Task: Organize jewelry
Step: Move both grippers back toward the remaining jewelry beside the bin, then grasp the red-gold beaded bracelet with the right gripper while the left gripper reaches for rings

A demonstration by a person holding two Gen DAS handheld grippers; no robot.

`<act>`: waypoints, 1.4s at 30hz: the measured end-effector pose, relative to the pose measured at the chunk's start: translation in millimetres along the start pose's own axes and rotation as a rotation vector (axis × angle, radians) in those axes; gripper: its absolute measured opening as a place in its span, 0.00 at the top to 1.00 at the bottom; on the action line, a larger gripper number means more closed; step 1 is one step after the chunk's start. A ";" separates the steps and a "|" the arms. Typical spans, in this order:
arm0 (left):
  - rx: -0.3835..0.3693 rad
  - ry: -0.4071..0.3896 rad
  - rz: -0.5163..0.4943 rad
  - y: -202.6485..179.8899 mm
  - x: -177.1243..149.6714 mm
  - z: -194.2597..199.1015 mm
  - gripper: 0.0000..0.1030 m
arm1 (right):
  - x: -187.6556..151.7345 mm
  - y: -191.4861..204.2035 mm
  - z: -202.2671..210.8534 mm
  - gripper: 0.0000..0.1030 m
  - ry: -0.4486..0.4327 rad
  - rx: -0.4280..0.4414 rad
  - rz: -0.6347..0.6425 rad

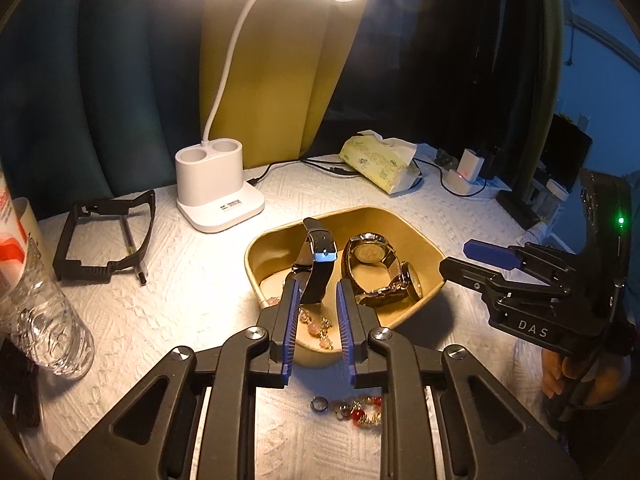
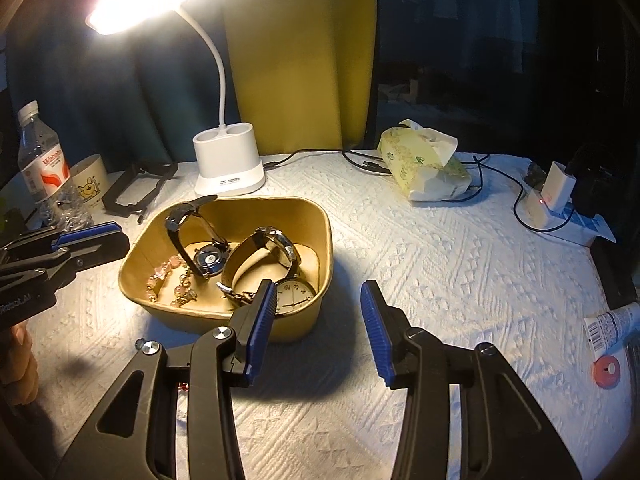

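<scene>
A tan bowl [image 1: 404, 220] [image 2: 312, 208] holds a black-strap watch [image 1: 320, 260] [image 2: 188, 240], two more watches [image 1: 372, 256] [image 2: 296, 292] and a pink bead bracelet [image 1: 316, 326] [image 2: 168, 276]. My left gripper [image 1: 318, 292] is open just above the bowl's near rim, nothing between its fingers; it also shows in the right wrist view [image 2: 86, 240]. On the cloth below it lie a small ring [image 1: 319, 403] and a red bead bracelet [image 1: 362, 412]. My right gripper [image 2: 318, 300] is open and empty, beside the bowl's right side; it also shows in the left wrist view [image 1: 476, 258].
A white desk lamp [image 1: 218, 192] [image 2: 228, 164] stands behind the bowl. A tissue pack [image 1: 380, 164] [image 2: 424, 164], cables and chargers [image 2: 552, 196] lie at the back right. A water bottle [image 1: 44, 320] [image 2: 44, 172], a cup [image 2: 90, 180] and a black frame [image 1: 104, 236] are at the left.
</scene>
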State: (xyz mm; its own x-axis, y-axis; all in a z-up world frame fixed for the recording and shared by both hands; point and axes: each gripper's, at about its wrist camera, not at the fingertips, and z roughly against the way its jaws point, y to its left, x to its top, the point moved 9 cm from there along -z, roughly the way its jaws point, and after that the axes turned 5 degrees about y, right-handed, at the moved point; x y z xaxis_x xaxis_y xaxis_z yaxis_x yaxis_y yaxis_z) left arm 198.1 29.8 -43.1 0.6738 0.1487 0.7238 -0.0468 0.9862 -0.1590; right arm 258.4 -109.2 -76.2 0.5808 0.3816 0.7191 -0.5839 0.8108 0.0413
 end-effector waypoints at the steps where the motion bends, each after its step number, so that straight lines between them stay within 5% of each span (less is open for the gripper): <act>1: -0.001 -0.002 0.003 0.6 -1.3 2.2 0.80 | -1.0 1.2 1.3 0.57 0.000 -0.001 -0.001; 20: -0.029 -0.004 0.035 14.6 -38.0 24.5 0.75 | -48.4 51.7 9.3 0.57 0.074 0.070 0.017; 32: -0.037 0.005 0.057 27.0 -55.8 29.2 0.75 | -67.6 103.6 1.1 0.58 0.128 0.154 0.116; 39: -0.033 0.013 0.075 34.4 -59.0 28.9 0.75 | -73.9 115.4 -15.5 0.58 0.177 0.130 0.183; 42: -0.030 0.016 0.079 35.4 -59.9 28.0 0.75 | -72.0 108.8 -13.0 0.73 0.170 0.140 0.167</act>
State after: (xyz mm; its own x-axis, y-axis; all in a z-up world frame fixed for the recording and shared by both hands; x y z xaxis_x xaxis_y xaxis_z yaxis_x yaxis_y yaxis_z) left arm 135.5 57.8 -73.3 0.6803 0.2242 0.6977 -0.0780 0.9688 -0.2353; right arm 160.4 -42.7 -132.6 0.5502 0.5834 0.5974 -0.7452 0.6659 0.0360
